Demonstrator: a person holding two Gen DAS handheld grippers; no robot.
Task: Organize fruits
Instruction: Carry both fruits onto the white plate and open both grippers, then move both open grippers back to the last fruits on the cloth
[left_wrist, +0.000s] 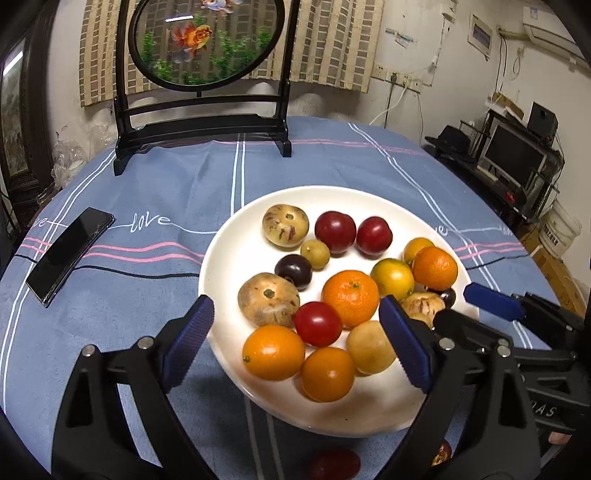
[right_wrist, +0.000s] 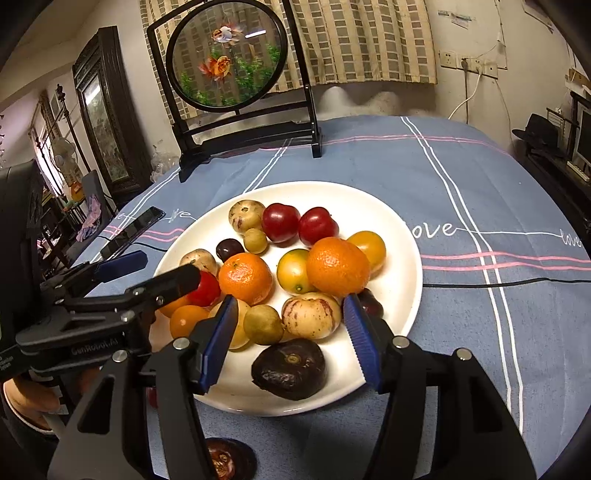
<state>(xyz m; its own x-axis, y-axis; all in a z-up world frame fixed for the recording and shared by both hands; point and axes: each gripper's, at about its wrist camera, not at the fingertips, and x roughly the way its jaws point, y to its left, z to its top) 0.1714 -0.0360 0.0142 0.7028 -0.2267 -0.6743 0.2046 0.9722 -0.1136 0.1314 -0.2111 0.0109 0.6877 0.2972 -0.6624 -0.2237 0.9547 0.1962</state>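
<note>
A white plate (left_wrist: 221, 258) (right_wrist: 406, 295) on the blue tablecloth holds several fruits: oranges, red plums, pale striped melons, small greenish-yellow ones and dark purple ones. My left gripper (left_wrist: 295, 302) stands open and wide above the plate's near left part, over a red plum (left_wrist: 317, 323) and an orange (left_wrist: 273, 352); its pads touch nothing. My right gripper (right_wrist: 291, 306) is open over the plate's near edge. A dark purple fruit (right_wrist: 290, 369) and a striped melon (right_wrist: 310, 314) lie between its fingers, untouched. Each gripper shows at the edge of the other's view.
Off the plate by the near table edge lie a red fruit (left_wrist: 334, 463) and a dark brown fruit (right_wrist: 225, 458). A black phone (left_wrist: 70, 254) lies left of the plate. A round goldfish screen on a black stand (left_wrist: 203, 122) is at the back. A black cable (right_wrist: 517, 282) runs right.
</note>
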